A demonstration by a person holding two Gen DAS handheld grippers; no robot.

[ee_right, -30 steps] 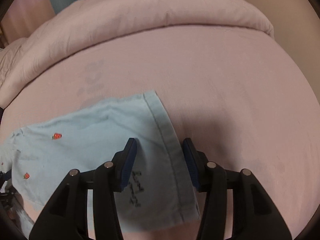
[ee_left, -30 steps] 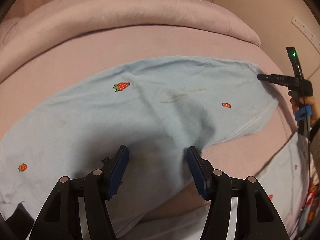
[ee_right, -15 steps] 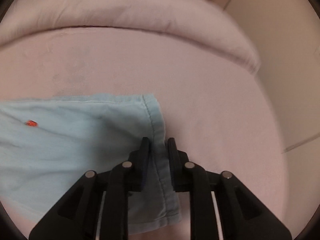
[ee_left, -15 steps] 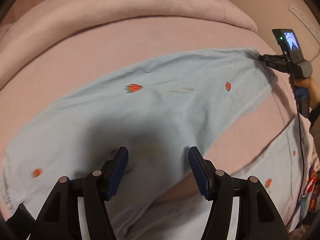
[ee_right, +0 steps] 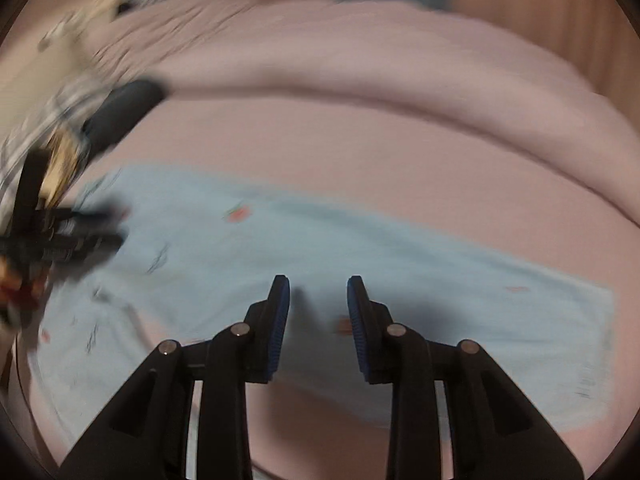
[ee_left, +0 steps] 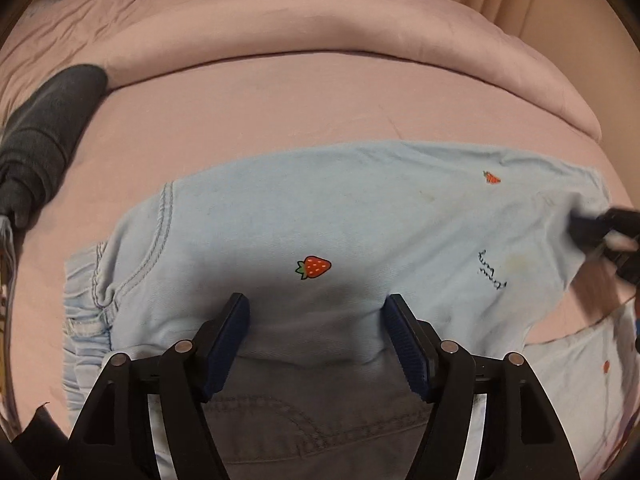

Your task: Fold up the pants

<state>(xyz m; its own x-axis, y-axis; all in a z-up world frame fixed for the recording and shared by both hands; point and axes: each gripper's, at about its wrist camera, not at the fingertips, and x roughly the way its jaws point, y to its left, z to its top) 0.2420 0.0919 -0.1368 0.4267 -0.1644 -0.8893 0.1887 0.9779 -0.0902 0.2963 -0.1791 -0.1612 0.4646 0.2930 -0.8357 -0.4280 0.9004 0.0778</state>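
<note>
My left claw (ee_left: 316,320) hangs with its blue-padded fingers (ee_left: 230,332) spread wide, nothing between them, just above the light blue denim pants with small red strawberry prints (ee_left: 320,216). The pants lie flat across the pink bed sheet (ee_left: 260,112) directly ahead of this claw, the gathered waistband (ee_left: 86,292) off to its left and the leg running away to its right. One strawberry print (ee_left: 314,267) sits just beyond the fingertips. Under the claw a second denim layer with curved stitching shows below the upper one. At the far right the leg's hem end meets a blurred dark shape, which is my right claw seen from the side; whether it touches the cloth I cannot tell. A dark grey rolled cloth (ee_left: 44,136) lies on the bed far to the left, well apart from the pants, and a thick pink duvet (ee_left: 320,20) is heaped beyond.

My right claw (ee_right: 318,320) is parted too, holding nothing, poised over the long pant leg, which stretches from left to right under it. That view is smeared; the left claw (ee_right: 68,236) appears as a dark streak at its left edge.
</note>
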